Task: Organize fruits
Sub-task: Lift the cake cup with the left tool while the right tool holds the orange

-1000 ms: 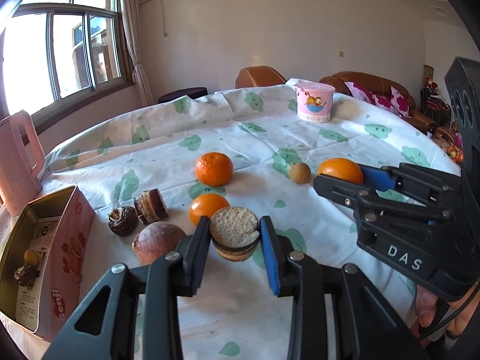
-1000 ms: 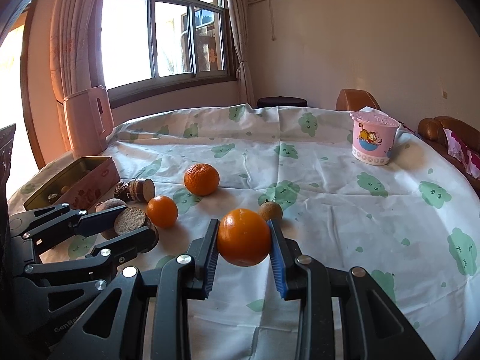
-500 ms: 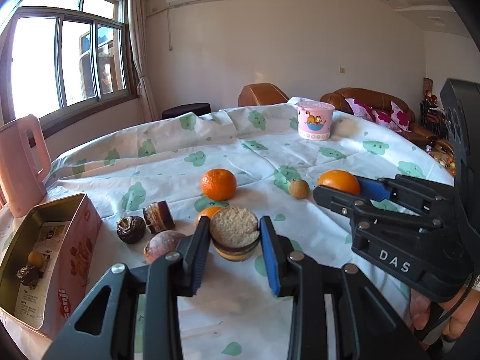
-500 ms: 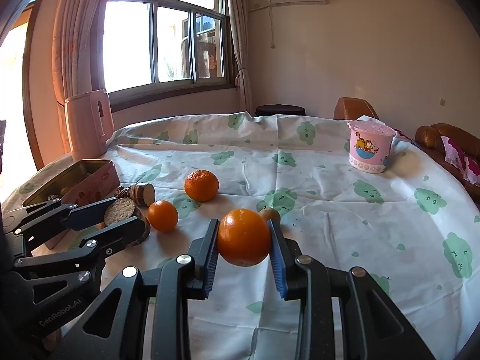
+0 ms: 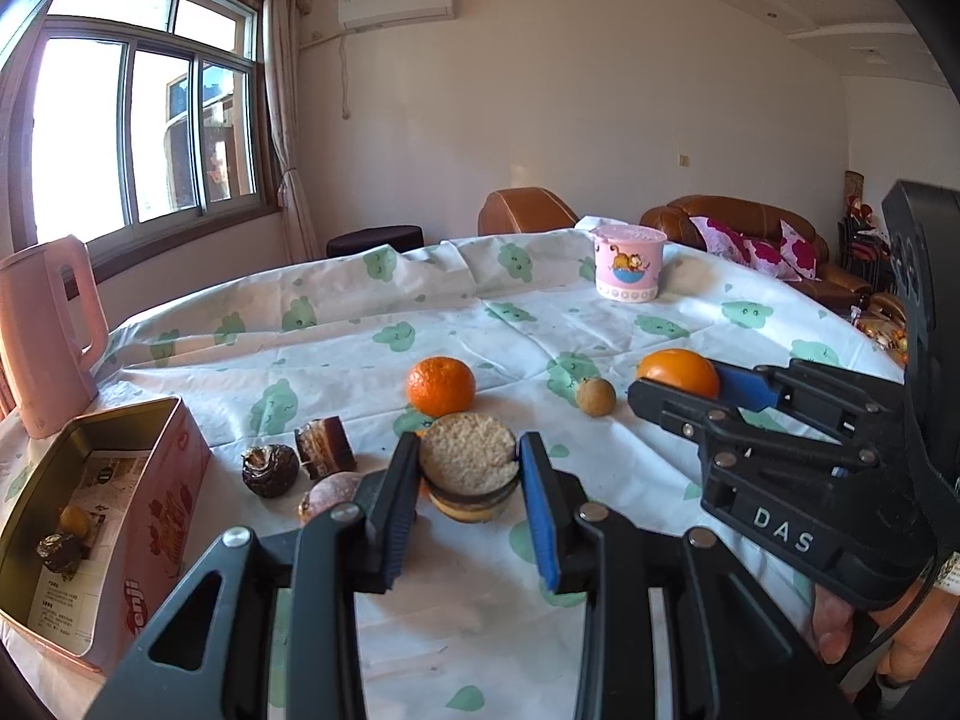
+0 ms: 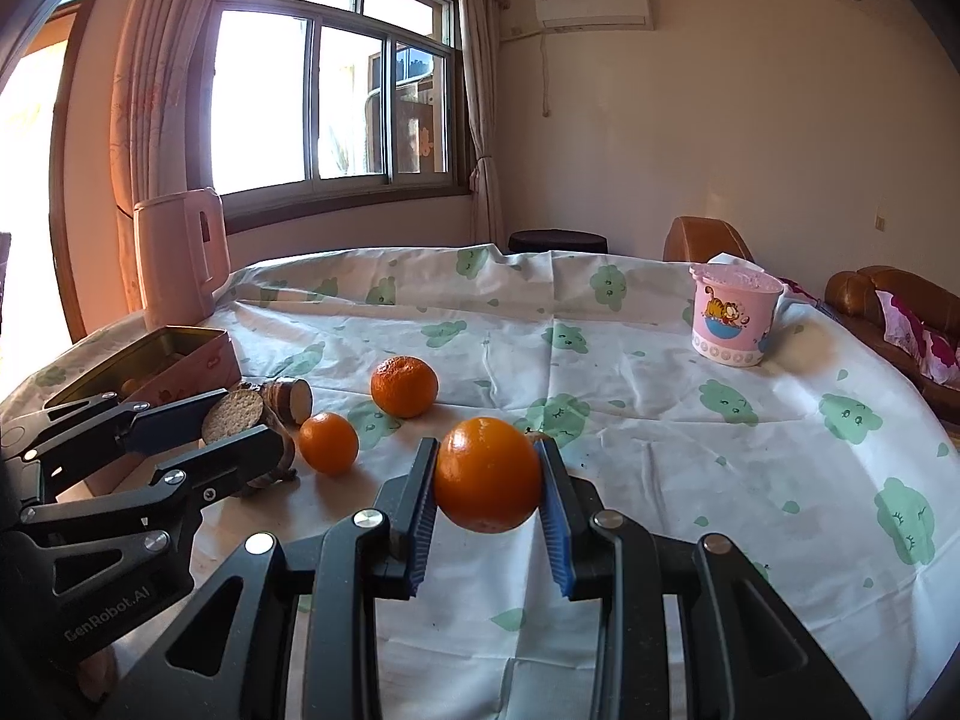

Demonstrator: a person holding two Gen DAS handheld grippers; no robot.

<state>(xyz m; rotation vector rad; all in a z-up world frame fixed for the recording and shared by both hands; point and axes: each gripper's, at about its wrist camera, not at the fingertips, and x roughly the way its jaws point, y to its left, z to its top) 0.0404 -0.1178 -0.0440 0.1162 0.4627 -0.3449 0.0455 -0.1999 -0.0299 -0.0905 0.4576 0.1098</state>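
Two loads were mid-carry: centre of the left-wrist view, my left gripper clamped a crumb-topped cake, while centre of the right-wrist view my right gripper pinched an orange, each probably needing a spot to be set down next.

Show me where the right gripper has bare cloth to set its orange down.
The right gripper holds the orange. Bare cloth lies right of it, stretching toward the pink cup, and between the mandarin and that cup. It is crowded to the left: the small orange, cake slices and the tin.
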